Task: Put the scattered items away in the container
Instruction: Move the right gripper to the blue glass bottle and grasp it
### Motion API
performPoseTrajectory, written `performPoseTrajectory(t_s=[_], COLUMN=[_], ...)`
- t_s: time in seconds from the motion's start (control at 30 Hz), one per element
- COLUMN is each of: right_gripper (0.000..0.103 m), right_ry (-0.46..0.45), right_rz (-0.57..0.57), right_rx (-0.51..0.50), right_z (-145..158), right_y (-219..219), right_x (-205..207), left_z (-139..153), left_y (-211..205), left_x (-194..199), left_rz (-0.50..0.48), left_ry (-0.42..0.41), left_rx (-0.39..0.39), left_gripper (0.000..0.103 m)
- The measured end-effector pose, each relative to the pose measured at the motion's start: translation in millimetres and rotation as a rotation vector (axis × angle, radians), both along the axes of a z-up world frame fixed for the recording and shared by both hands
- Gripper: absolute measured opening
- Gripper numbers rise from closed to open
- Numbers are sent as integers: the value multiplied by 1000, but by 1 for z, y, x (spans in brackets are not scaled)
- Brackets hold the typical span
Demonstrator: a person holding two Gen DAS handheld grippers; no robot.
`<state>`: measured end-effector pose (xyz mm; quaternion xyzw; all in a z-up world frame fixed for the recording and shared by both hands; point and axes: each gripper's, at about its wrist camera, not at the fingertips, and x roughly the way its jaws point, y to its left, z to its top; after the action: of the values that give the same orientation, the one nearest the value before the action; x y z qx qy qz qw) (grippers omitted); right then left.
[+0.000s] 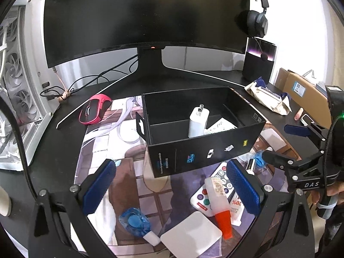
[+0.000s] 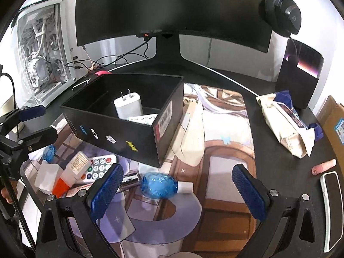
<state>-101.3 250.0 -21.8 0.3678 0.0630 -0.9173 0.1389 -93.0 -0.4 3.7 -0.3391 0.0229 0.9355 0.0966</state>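
Note:
A black open box (image 1: 200, 152) (image 2: 120, 137) stands on the printed desk mat, holding a white charger (image 1: 198, 121) (image 2: 129, 106) and a white card. My left gripper (image 1: 172, 182) is open and empty above the mat, in front of the box. Near it lie a glue bottle with an orange cap (image 1: 217, 200) (image 2: 71, 172), a white remote (image 1: 215, 185) (image 2: 101, 167), a white square pad (image 1: 191, 234) and a blue bottle (image 1: 135, 219). My right gripper (image 2: 178, 187) is open and empty over another blue bottle (image 2: 160, 185) and a silver tube (image 2: 129, 180).
A curved monitor (image 1: 146, 17) stands behind the box. A red mouse (image 1: 94, 111) lies left of it. A wipes pack (image 2: 288, 124), a speaker (image 2: 298, 77), a cardboard box (image 1: 301, 94), a phone (image 2: 331, 210) and a pink tube (image 2: 324, 166) lie right. A white PC case (image 2: 43, 53) stands left.

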Motion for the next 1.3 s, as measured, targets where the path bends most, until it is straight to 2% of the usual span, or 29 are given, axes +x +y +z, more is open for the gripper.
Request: performPoseTrajectory(t_s=[0.43, 1.0, 1.3], right_gripper=[103, 102, 102], right_ry=[-36, -119, -123], right_rz=[-26, -26, -26], right_rx=[43, 32, 38], right_z=[-17, -31, -31], right_y=[4, 4, 4], right_x=[-7, -20, -22], left_z=[-5, -7, -10], left_y=[-5, -8, -11], left_x=[-1, -4, -5], left_rz=[-1, 1, 7], left_ry=[-18, -32, -41], left_rx=[-2, 11, 14], left_gripper=[103, 103, 103])
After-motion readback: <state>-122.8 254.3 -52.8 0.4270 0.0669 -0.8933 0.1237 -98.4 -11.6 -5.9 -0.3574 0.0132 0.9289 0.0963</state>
